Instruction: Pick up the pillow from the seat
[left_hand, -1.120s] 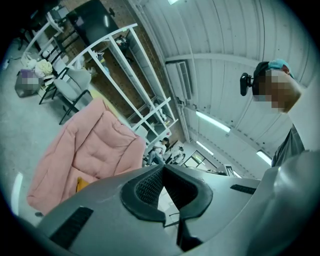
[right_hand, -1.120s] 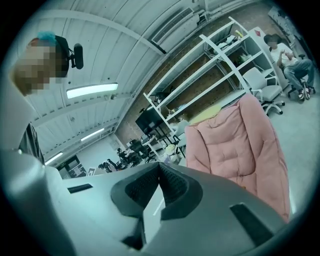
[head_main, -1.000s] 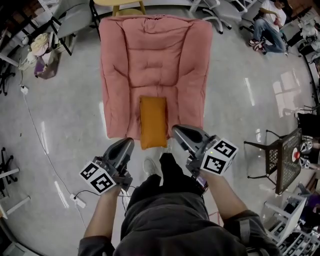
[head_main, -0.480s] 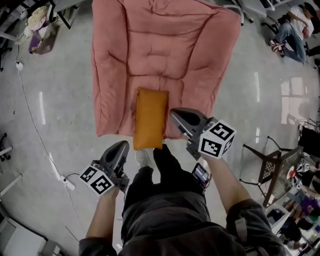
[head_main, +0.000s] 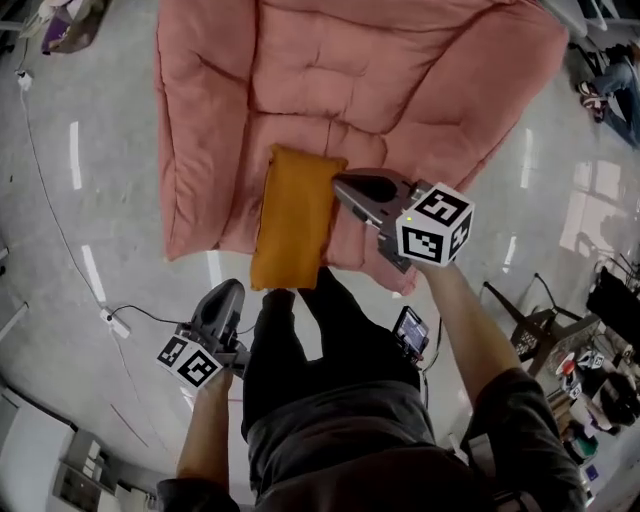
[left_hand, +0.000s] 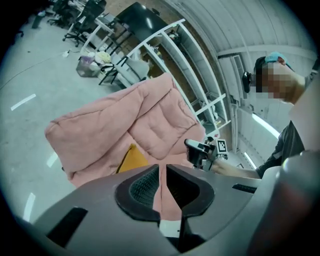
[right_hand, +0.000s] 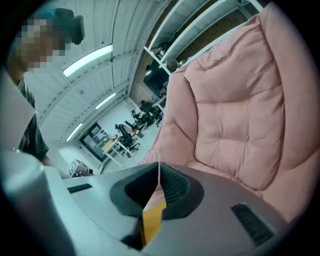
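An orange pillow (head_main: 295, 215) lies lengthwise on the front of the pink padded seat (head_main: 340, 70), its near end hanging over the seat's front edge. My right gripper (head_main: 340, 183) is shut, its tip at the pillow's upper right edge; whether it touches is unclear. In the right gripper view the jaw tips (right_hand: 159, 170) meet, and a strip of the orange pillow (right_hand: 152, 220) shows through the gap below them. My left gripper (head_main: 228, 292) hangs low over the floor, left of the pillow's near end. Its jaws (left_hand: 162, 172) are just starting to part, a thin slit with nothing in it.
My dark-trousered legs (head_main: 300, 330) stand right at the seat's front edge. A cable and power strip (head_main: 115, 322) lie on the floor at left. A black mesh chair (head_main: 530, 325) stands at right. Metal shelving (left_hand: 195, 75) rises behind the pink seat (left_hand: 150, 125).
I have stepped closer to the seat. My right gripper has moved forward from beside the pillow's near end to its upper right edge. My left gripper has stayed low and fallen behind.
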